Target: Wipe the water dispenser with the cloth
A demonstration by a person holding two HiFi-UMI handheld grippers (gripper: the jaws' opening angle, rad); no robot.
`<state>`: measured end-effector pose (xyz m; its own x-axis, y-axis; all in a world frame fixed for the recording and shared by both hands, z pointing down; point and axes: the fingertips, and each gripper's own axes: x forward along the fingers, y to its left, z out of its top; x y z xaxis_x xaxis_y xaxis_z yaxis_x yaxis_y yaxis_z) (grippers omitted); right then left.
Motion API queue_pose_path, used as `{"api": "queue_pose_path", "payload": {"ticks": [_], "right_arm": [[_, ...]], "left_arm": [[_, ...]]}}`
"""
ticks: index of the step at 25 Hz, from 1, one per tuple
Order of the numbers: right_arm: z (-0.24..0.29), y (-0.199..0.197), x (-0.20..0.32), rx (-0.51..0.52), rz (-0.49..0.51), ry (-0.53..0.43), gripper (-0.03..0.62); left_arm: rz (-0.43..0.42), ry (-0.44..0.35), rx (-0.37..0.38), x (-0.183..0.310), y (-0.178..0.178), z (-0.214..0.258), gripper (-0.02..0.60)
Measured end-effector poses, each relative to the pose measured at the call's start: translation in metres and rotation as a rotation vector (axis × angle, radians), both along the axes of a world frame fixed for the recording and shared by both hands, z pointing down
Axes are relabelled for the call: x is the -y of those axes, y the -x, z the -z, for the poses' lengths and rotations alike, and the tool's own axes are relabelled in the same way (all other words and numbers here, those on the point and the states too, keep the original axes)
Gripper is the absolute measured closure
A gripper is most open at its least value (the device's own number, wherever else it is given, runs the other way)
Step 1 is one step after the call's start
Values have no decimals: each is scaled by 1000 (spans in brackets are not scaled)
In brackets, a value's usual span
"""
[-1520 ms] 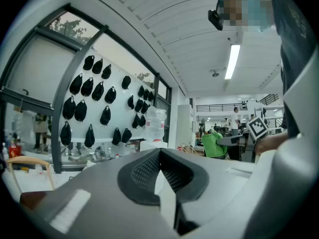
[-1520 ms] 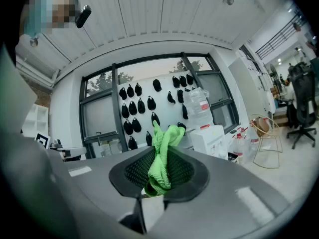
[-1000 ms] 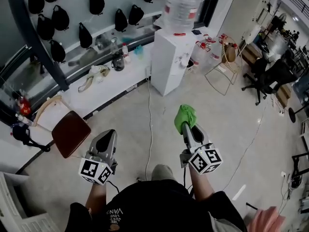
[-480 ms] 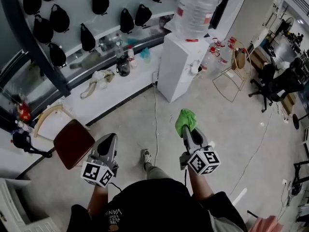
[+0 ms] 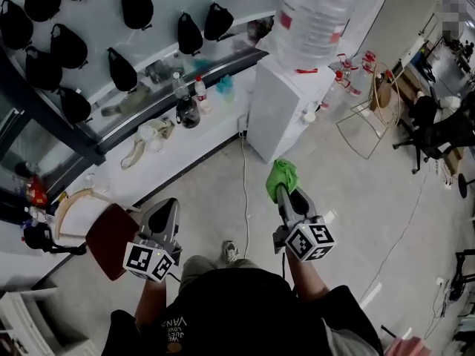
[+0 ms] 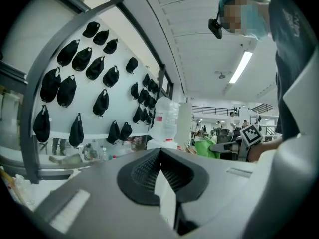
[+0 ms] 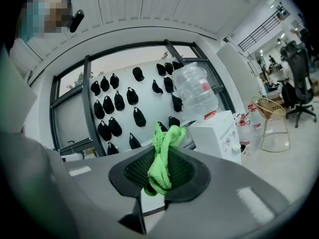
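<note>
Right gripper (image 5: 286,193): cloth (image 5: 282,175) (bunched) lengthwise toward dispenser (image 5: 286,117)

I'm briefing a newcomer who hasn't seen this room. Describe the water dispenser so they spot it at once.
Follow the white ledge under the wall of black caps to its right end. The water dispenser stands on the floor: the only tall white box, topped by a clear bottle.
</note>
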<state>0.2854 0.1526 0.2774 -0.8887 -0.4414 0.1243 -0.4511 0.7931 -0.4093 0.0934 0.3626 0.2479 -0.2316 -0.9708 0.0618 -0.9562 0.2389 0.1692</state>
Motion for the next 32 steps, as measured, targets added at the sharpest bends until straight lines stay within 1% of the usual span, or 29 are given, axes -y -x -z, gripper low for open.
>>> {"api": "queue_pose_path", "payload": {"ticks": [3,6,10,14,17,20,23,28,32], "right_arm": [[-13,13,12,-34,-23,17,519],[-23,32,30,-64,-52,23,519],[-30,64,51,-85,-106,18,519],[-29,101,74,-65,-203,9,519],[-27,131,88,-51,-286,-8,519],[-29,157,103,-63,-368,-25,519],[-36,182,116,-87,-423,-34,519],[-49,208,134,-127,-495,-44,519],[-64,223,154,-155,-519,-49,519]], "left_arm": [[-9,25,-18,14,23,-14,580],[-21,40,-51,36,51,-21,580],[-83,53,-65,71,94,-30,580],[-188,70,-77,112,141,-39,580],[-300,80,-54,146,171,-44,580],[-386,84,-62,179,196,-43,580],[-466,100,-57,207,220,-48,580],[-610,117,-29,249,242,-62,580],[-669,128,-22,281,249,-74,580]]}}
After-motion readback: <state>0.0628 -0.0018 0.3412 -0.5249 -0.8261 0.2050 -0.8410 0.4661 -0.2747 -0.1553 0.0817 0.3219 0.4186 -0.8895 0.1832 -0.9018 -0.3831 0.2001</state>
